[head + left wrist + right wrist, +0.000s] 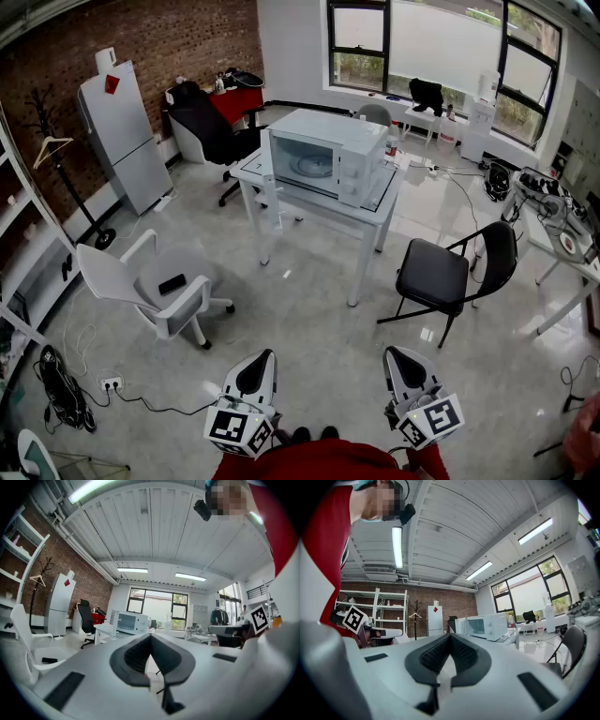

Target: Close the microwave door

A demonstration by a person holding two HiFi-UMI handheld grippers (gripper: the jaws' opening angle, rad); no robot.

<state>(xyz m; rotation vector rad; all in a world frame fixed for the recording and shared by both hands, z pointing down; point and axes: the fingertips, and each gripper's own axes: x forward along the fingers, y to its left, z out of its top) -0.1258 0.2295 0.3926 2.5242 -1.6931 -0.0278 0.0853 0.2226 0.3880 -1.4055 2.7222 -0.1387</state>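
Observation:
The white microwave [328, 155] stands on a white table [375, 214] in the middle of the room, several steps ahead of me. Its door [272, 183] hangs open, swung out to the left past the table edge. My left gripper [265, 358] and right gripper [392, 354] are held low near my body, far from the microwave, both shut on nothing. In the left gripper view the left gripper [151, 637] points at the distant microwave [131, 622]. In the right gripper view the microwave [487, 626] shows beyond the right gripper [450, 637].
A white office chair [155, 286] stands on the floor at the left. A black folding chair [441, 277] is right of the table, and a black office chair [211, 127] behind it. A fridge [122, 136], a coat stand [56, 155], floor cables [61, 389] and a cluttered desk [562, 234] line the sides.

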